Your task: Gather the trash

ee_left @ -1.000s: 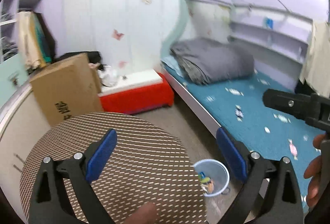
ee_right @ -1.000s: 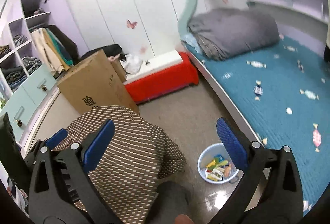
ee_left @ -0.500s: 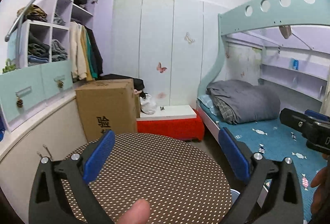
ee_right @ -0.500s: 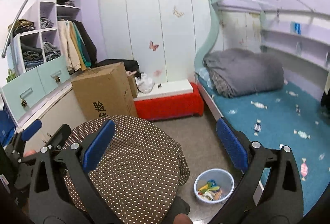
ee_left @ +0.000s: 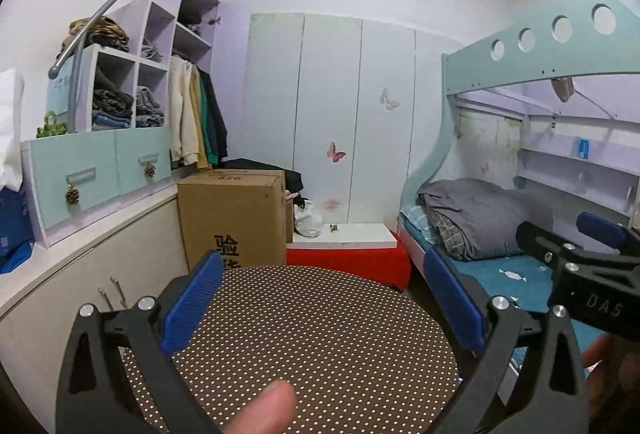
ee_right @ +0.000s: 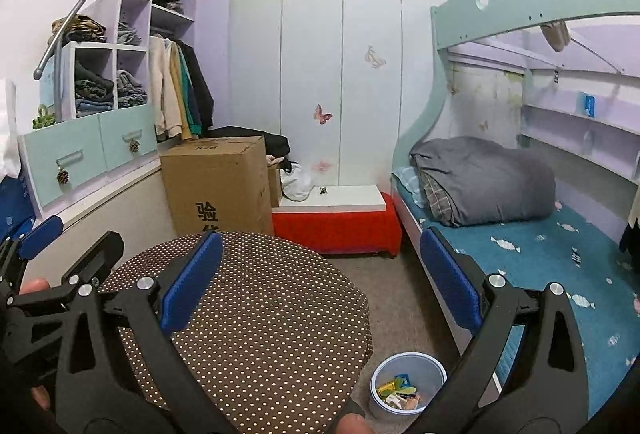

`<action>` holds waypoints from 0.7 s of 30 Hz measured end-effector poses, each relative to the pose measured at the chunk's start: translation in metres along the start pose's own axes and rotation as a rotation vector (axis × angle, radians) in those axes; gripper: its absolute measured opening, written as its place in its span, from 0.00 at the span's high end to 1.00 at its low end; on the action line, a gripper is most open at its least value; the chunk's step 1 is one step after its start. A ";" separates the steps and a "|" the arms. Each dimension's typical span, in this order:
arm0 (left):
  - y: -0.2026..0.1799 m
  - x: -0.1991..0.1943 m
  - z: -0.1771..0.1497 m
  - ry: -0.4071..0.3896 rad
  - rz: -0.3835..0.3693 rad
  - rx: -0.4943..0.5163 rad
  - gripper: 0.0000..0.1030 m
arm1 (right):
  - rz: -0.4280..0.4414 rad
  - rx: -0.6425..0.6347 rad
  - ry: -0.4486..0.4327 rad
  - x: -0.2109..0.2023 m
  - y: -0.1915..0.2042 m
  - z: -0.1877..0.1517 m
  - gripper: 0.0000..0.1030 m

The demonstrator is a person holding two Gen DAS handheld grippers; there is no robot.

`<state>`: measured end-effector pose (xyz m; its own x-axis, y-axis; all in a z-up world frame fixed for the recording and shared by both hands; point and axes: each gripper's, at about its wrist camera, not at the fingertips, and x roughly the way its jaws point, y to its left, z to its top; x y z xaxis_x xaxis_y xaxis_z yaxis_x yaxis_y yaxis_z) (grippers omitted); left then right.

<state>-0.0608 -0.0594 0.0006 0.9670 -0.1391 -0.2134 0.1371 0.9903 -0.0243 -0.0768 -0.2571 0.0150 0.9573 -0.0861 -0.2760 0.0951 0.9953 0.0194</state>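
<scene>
- Cameras have tilted up over the last second: earlier both wrist views looked down at the floor and mattress, now they face level across the room toward the wardrobe doors (ee_right: 312, 74).
- Judging by that, no piece is being reached for at this instant; it reads as a look around for the next one, or as a pause between pickups.
- Left claw (ee_left: 324, 310) hangs over the polka-dot worktop (ee_left: 320, 334) with its blue pads wide apart and nothing between them.
- Right claw (ee_right: 320, 286) is likewise spread and empty, above the gap between worktop and bed (ee_right: 540, 258).
- Trash still out: candy wrappers (ee_right: 507, 244) lie scattered on the teal mattress, well apart from both claws.
- Bin (ee_right: 408, 388), a small pale-blue pail on the floor between worktop and bed frame, holds a shallow heap of coloured wrappers and is far from full.
- Cardboard box (ee_right: 218, 186) by the wall is closed; its contents cannot be seen.
</scene>
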 end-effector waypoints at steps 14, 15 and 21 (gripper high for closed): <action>0.020 -0.018 -0.002 -0.017 0.047 -0.033 0.05 | 0.031 -0.018 -0.022 -0.007 0.020 0.004 0.06; 0.021 -0.018 -0.003 -0.018 0.051 -0.034 0.05 | 0.033 -0.017 -0.022 -0.007 0.021 0.004 0.06; 0.022 -0.017 -0.004 -0.023 0.063 -0.033 0.05 | 0.038 -0.018 -0.017 -0.005 0.022 0.002 0.06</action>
<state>-0.0754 -0.0354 -0.0005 0.9782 -0.0760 -0.1933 0.0688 0.9967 -0.0438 -0.0792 -0.2347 0.0186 0.9646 -0.0492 -0.2590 0.0540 0.9985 0.0117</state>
